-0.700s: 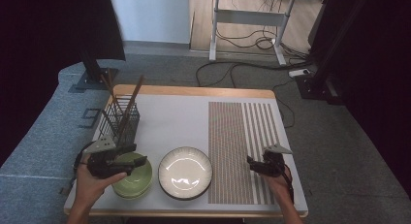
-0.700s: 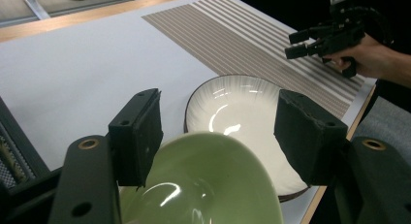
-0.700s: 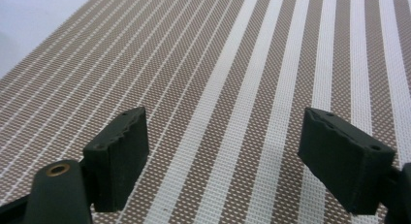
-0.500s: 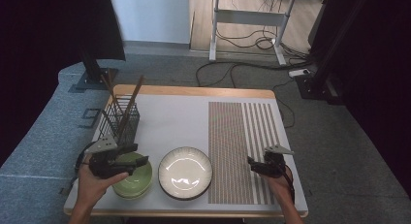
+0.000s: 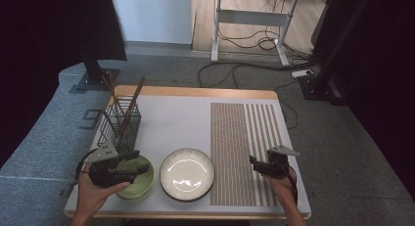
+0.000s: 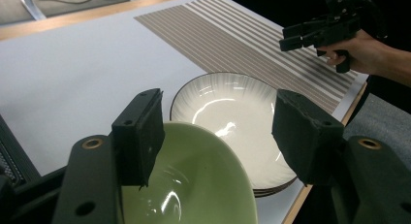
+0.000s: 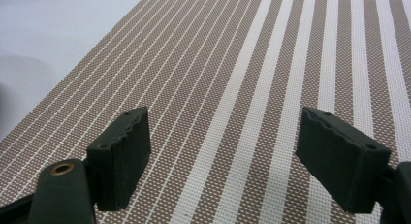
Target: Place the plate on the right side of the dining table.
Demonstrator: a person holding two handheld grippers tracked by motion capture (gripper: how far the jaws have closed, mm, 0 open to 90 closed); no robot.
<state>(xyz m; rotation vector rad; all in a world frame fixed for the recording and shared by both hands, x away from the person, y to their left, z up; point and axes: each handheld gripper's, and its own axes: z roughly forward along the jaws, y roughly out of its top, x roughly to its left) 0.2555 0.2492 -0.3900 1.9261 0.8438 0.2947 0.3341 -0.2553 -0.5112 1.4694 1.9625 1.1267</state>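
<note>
At the surface's (image 5: 176, 118) near left corner, left tongs (image 5: 131, 163) gape over the green bowl (image 5: 139, 179), apparently lining up a rim grip; right tongs (image 5: 254, 163) idle, apart, empty.

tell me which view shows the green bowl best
The left gripper view: the green bowl is close up between the open jaws, its rim and glossy inside clear. The high view shows it small, partly under the left gripper.
</note>
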